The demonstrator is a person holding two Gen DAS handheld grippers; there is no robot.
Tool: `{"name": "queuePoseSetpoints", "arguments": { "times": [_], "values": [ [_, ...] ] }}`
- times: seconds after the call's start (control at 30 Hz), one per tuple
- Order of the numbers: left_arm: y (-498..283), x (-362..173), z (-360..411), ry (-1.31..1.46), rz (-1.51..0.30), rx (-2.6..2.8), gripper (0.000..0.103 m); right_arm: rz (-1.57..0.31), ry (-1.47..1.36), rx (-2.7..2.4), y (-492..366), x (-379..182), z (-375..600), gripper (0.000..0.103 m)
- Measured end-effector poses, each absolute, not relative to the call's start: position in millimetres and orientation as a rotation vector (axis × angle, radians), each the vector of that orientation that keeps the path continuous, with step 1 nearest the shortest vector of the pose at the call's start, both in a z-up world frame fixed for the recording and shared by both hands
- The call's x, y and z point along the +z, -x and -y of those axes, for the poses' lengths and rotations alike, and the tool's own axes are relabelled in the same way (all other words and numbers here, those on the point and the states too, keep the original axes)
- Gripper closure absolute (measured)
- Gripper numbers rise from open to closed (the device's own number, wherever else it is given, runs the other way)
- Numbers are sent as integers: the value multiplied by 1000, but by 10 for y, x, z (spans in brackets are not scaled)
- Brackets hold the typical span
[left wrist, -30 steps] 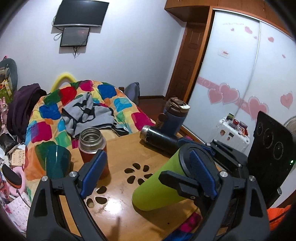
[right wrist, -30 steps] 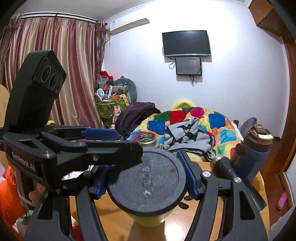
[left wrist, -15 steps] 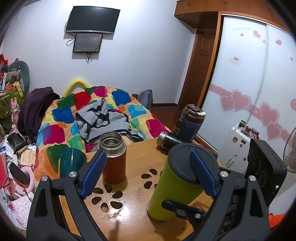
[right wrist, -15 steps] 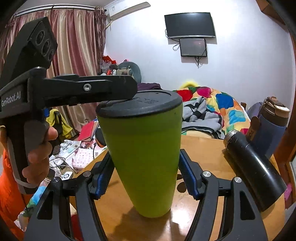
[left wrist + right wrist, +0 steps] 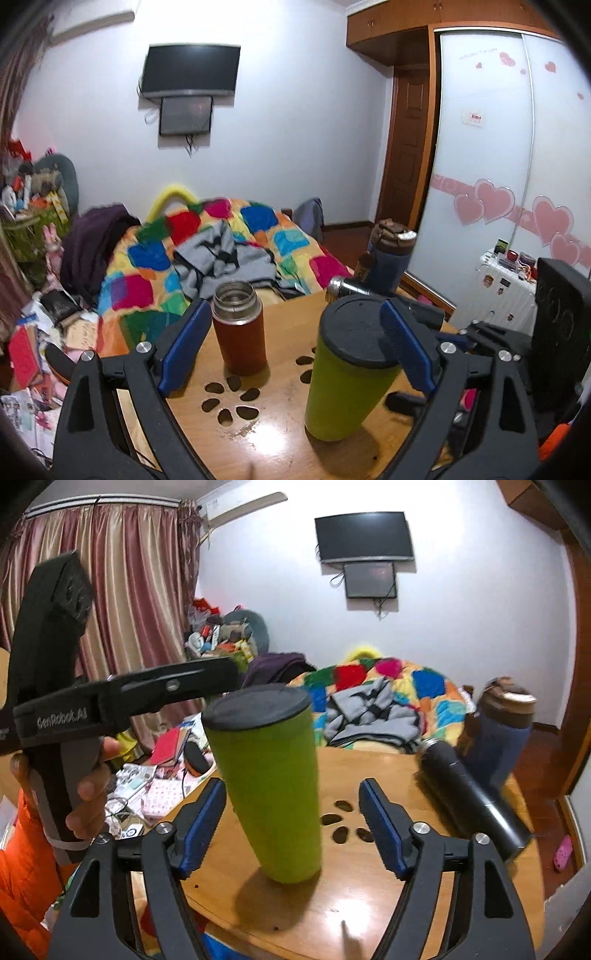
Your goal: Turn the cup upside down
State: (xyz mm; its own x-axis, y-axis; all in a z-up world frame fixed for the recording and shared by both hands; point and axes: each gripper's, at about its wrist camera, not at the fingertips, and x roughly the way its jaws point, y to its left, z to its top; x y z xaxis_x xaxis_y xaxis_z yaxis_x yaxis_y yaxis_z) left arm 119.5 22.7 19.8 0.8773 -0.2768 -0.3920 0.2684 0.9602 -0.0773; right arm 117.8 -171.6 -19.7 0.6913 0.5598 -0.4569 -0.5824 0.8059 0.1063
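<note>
A lime green cup point(image 5: 275, 794) with a black lid stands on the wooden table point(image 5: 369, 897), lid on top, narrow end down. It also shows in the left wrist view point(image 5: 345, 384). My right gripper point(image 5: 291, 829) is open, its blue pads apart on either side of the cup and clear of it. My left gripper point(image 5: 295, 347) is open; its right finger point(image 5: 404, 349) overlaps the cup's lid, and I cannot tell if it touches. In the right wrist view its black finger point(image 5: 173, 690) reaches the lid's edge.
A red-brown open flask point(image 5: 240, 328) stands left of the cup. A black bottle point(image 5: 476, 797) lies on its side at the table's right, beside an upright blue bottle point(image 5: 498, 738). A bed with a colourful quilt point(image 5: 207, 254) lies behind the table.
The cup went from lying tilted in my right gripper to standing on the table. My right gripper has opened and let go of it. Both grippers have drawn back a little.
</note>
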Motion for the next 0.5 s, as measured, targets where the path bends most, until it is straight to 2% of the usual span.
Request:
{"name": "queuePoseSetpoints", "arguments": {
  "times": [0.1, 0.23, 0.33, 0.47, 0.5],
  "values": [
    [-1039, 272, -201, 5, -373, -245, 9, -452, 35, 602, -1065, -77, 1846, 21],
    [-797, 300, -124, -25, -327, -178, 8, -402, 26, 565, -931, 74, 2009, 20],
    [-648, 267, -99, -11, -307, -161, 2, -375, 17, 535, -844, 175, 2104, 18],
    [-524, 210, -85, 14, -308, -130, 1, -338, 9, 490, -734, 257, 2216, 0],
    [-501, 200, -83, 18, -309, -123, 1, -326, 11, 476, -700, 276, 2244, 0]
  ]
}}
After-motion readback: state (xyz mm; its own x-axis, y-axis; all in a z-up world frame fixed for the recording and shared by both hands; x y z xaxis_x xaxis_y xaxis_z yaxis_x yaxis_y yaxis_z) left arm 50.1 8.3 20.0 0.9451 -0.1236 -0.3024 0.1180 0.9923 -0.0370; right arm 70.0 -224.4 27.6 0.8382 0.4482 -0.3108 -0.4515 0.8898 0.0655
